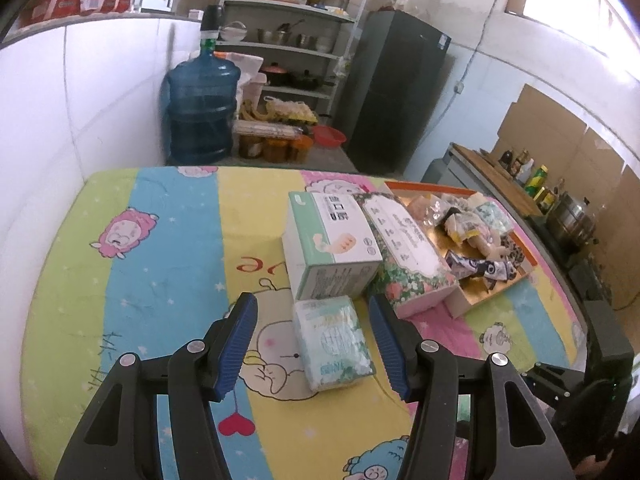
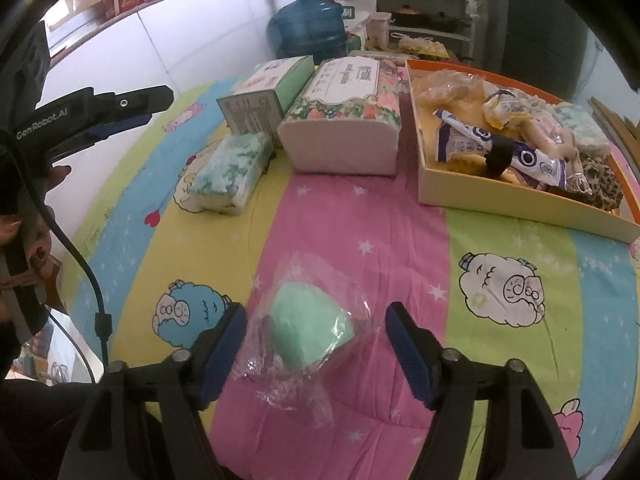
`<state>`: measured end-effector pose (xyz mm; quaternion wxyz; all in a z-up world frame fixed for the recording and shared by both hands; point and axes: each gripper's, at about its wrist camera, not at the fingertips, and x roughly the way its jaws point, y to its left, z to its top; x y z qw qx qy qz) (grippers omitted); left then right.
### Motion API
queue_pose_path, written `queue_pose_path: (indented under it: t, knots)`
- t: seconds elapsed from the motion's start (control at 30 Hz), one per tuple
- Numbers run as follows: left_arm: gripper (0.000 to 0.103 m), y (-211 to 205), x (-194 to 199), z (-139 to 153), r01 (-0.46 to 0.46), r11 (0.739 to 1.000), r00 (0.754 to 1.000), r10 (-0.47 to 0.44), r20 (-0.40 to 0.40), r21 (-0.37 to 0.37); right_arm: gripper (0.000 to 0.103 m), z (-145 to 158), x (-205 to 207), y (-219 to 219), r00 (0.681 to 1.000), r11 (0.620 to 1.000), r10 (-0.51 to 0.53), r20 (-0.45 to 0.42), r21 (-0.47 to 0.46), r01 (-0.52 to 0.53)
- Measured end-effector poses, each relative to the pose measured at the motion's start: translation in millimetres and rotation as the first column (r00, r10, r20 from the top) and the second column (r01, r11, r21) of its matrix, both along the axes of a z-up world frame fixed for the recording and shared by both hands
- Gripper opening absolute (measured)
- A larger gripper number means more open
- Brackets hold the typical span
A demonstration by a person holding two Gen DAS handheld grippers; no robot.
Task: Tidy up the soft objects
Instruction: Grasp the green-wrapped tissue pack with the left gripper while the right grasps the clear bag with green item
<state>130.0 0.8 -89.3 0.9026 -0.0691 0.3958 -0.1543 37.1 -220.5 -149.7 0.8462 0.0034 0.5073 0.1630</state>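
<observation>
The right gripper (image 2: 316, 344) was open, and the green sponge (image 2: 310, 334) in its clear wrapper lay on the pink stripe of the cloth (image 2: 360, 216) right between the two fingers, touching neither as far as I could see. The sponge's narrow end pointed toward 11 o'clock and its flat end toward 4 o'clock, so its long axis ran a little across the line of the fingers. This gripper was clearly the nearer one to the sponge.

The left gripper (image 1: 312, 344) was open too, with the small tissue pack (image 1: 332, 346) between its fingers; the pack's long axis ran from 12 to 6 o'clock, along the fingers.

The tray (image 2: 520, 210) with other soft things stood at 1 o'clock from the right gripper, well apart. The floral tissue pack (image 2: 344, 116) stood at 12 o'clock, with the green box (image 2: 264, 96) beside it at 11 o'clock.

I judge that the next move is closing on the sponge, and the loose wrapper could slip.
</observation>
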Motion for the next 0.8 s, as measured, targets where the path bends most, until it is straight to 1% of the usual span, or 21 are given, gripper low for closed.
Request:
queue_pose_path:
  t: [0.1,0.2,0.37,0.43,0.5,0.53,0.63,0.8]
  knots:
    - [0.060,-7,2,-10,0.028,1.000,0.999,-0.028,-0.028,0.009,0.053,0,-2,0,1.000,1.000,0.005,-0.002,-0.001,-0.005]
    - [0.060,-14,4,-22,0.045,0.999,0.998,-0.044,-0.055,0.026,0.050,0,-3,3,1.000,1.000,0.011,0.001,-0.016,-0.011]
    - [0.060,-27,13,-40,0.070,0.997,0.992,-0.066,-0.109,0.036,0.049,4,-7,4,1.000,1.000,0.008,0.009,-0.016,-0.008]
    - [0.061,-31,17,-47,0.067,0.997,0.989,-0.063,-0.134,0.025,0.049,7,-8,1,1.000,1.000,0.003,0.017,-0.014,-0.003]
    - [0.067,-36,20,-52,0.061,0.998,0.987,-0.058,-0.147,0.017,0.049,10,-9,0,1.000,1.000,-0.003,0.024,-0.012,0.003]
    - [0.067,-38,22,-54,0.060,0.998,0.987,-0.056,-0.151,0.018,0.049,11,-9,-1,1.000,1.000,-0.006,0.026,-0.011,0.006]
    - [0.068,-46,26,-60,0.057,0.998,0.985,-0.049,-0.164,0.039,0.049,14,-8,-7,0.999,1.000,-0.019,0.030,-0.003,0.020]
    - [0.068,-55,31,-67,0.026,0.995,0.987,-0.010,-0.163,0.092,0.049,20,-11,-17,0.999,0.999,-0.032,0.030,0.008,0.031]
